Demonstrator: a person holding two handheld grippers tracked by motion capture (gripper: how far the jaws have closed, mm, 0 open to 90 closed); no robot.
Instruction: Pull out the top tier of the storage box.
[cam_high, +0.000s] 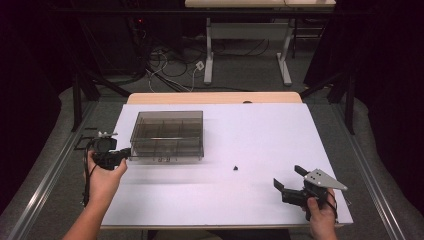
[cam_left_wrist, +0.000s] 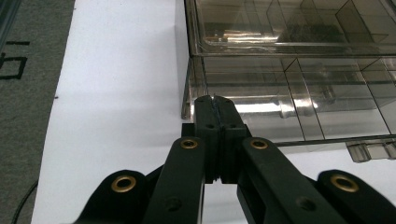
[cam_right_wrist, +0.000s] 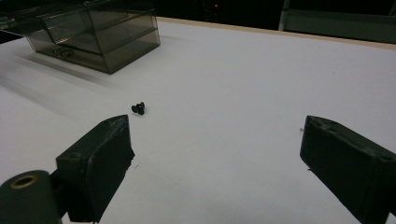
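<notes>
Left gripper jaws together against compartment box

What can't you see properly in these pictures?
- The small black thing on the white table: too small in the high view, and still tiny in the right gripper view, to say what it is.
- Inside the smoky plastic box: dark walls and glare in the left gripper view hide whether the compartments hold anything.
- The left gripper: its shut tips sit at the box's front corner; touching or not is unclear.
</notes>
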